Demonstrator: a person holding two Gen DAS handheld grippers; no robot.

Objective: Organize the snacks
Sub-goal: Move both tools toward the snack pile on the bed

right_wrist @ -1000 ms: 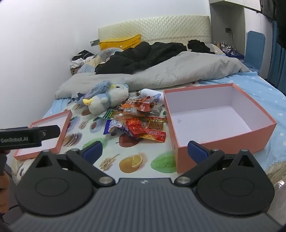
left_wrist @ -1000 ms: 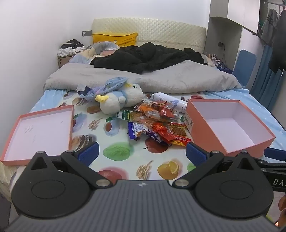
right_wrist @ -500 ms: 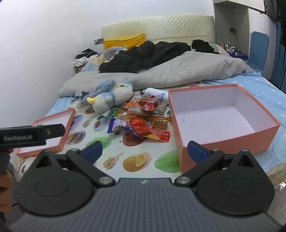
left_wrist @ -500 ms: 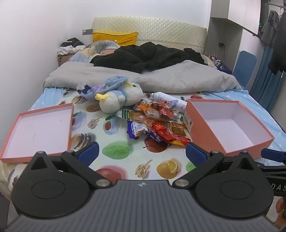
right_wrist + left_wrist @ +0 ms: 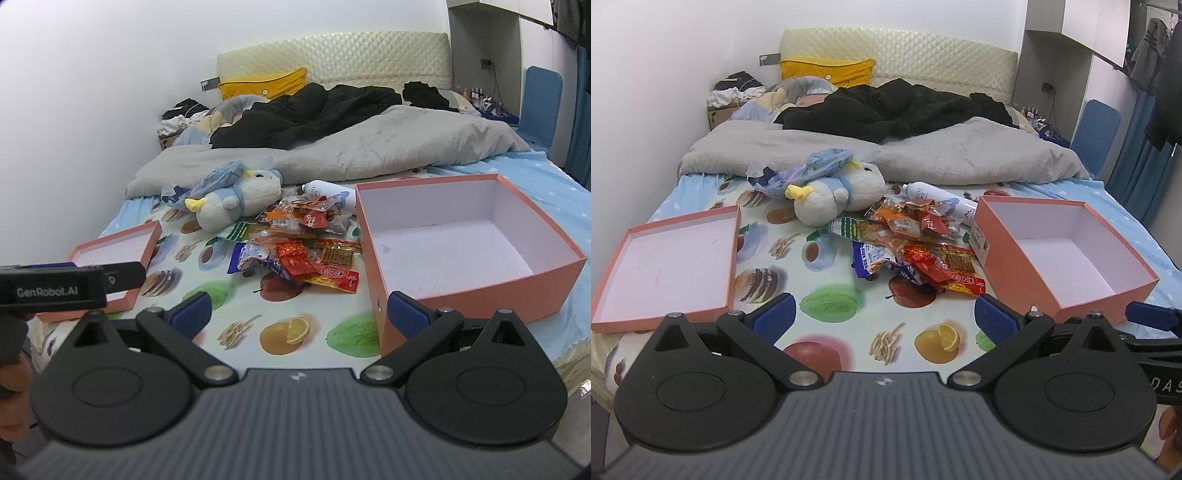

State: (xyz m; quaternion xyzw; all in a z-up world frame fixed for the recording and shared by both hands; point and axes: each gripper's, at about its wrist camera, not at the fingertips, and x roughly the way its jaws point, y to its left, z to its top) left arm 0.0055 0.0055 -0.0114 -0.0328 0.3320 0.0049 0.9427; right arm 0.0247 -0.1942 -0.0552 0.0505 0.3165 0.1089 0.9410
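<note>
Right wrist view: "GenRobot.AI" is read on left gripper; right gripper jaws apart, snack pile ahead, framing nearly unchanged.

bed, snack pile, box, lid

— Any change over the last second?

— Slight. The right gripper has edged forward and to its left: the open box now sits further right in its view, the snack pile nearer centre.

— And the left gripper?

— A small drift only; objects on the bed unmoved.
</note>
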